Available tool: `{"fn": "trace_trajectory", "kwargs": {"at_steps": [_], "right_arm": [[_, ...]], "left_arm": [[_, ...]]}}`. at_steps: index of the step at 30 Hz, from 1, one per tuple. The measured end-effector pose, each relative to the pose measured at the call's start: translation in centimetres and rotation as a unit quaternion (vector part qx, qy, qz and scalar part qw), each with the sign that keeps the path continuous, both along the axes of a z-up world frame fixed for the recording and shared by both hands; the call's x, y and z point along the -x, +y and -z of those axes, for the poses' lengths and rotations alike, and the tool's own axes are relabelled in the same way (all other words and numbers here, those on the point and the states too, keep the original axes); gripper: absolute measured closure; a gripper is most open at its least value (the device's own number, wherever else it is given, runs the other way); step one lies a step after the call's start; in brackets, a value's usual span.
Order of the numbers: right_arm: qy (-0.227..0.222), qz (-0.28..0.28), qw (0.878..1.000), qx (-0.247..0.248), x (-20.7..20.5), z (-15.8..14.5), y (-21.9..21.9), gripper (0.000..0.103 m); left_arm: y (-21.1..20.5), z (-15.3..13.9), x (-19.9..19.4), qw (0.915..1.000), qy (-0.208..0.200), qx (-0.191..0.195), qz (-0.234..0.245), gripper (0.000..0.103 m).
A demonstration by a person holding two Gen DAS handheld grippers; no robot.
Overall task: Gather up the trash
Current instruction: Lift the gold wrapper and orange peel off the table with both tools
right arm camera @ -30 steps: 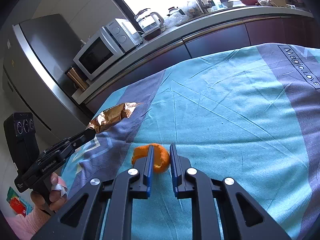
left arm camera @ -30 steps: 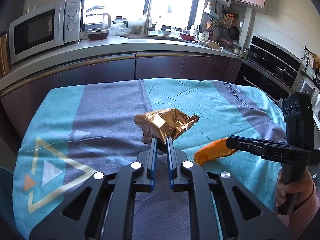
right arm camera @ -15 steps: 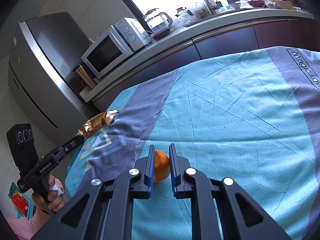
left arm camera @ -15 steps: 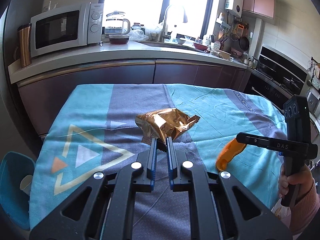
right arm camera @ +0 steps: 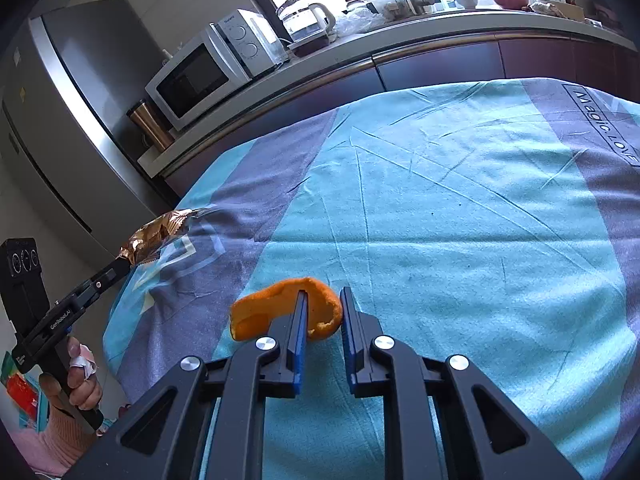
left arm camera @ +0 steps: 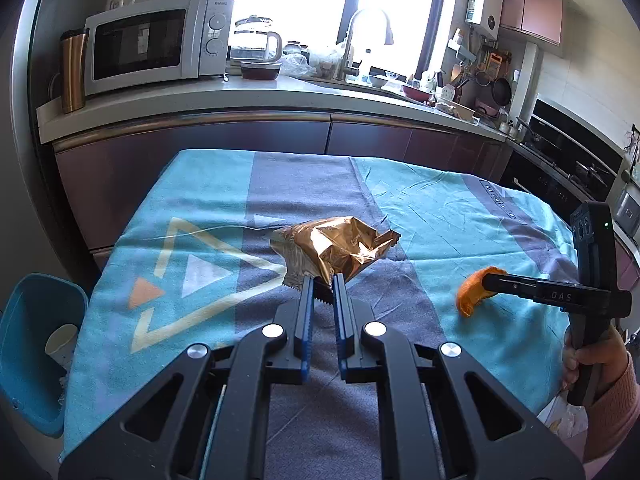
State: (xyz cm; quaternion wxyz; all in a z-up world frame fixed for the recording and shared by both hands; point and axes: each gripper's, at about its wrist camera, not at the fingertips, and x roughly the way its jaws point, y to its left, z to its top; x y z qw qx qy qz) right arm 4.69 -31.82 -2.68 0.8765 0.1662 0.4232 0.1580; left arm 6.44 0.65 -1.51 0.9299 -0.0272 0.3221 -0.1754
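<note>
My left gripper (left arm camera: 322, 285) is shut on the edge of a crumpled gold foil wrapper (left arm camera: 340, 250) and holds it above the table; the wrapper also shows at the left of the right wrist view (right arm camera: 156, 236). My right gripper (right arm camera: 323, 300) is shut on a curled orange peel (right arm camera: 280, 308), lifted off the cloth; the peel also shows in the left wrist view (left arm camera: 474, 290). A blue trash bin (left arm camera: 28, 344) stands on the floor at the table's left, with a paper cup inside.
The table is covered by a teal and grey cloth (right arm camera: 460, 220). Behind it runs a kitchen counter (left arm camera: 240, 96) with a microwave (left arm camera: 156, 44), kettle and sink. A steel fridge (right arm camera: 72, 100) stands at the left.
Both grippers have risen and pulled back with their items. The left gripper has swung left, bringing the blue bin into view. The peel has turned in the right gripper.
</note>
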Motion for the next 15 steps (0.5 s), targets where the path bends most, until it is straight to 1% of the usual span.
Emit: {"fn": "trace_trajectory", "kwargs": {"at_steps": [7,15], "right_arm": [[-0.015,-0.006,1.0,-0.023,0.2,-0.9,0.4,0.091],[-0.032,-0.026,0.998,-0.038,0.3,-2.3,2.2,0.091]], "left_arm": [[0.6,-0.2,0.7,1.0,-0.003,-0.001,-0.005,0.093],[1.7,-0.4,1.4,0.9998,-0.005,0.0,-0.017,0.093]]}}
